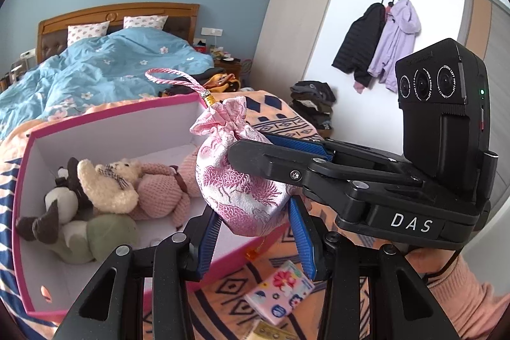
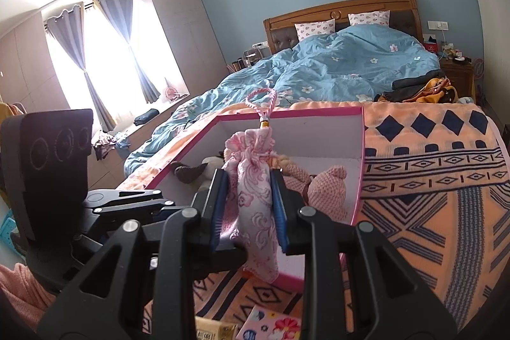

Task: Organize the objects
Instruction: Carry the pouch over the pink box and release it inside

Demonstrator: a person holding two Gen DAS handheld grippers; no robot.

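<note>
right claw (image 2: 250, 209) clenched on upright pouch (image 2: 255, 212), loop up; left claw (image 1: 256, 239) released.

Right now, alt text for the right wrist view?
The right claw is shut on a pink drawstring pouch, held over a pink box of stuffed toys on a patterned blanket. The left claw's body is at the left.

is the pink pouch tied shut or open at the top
Shut: the pouch neck is gathered tight under its gold bead and cord loop, clamped upright in the right gripper.
</note>
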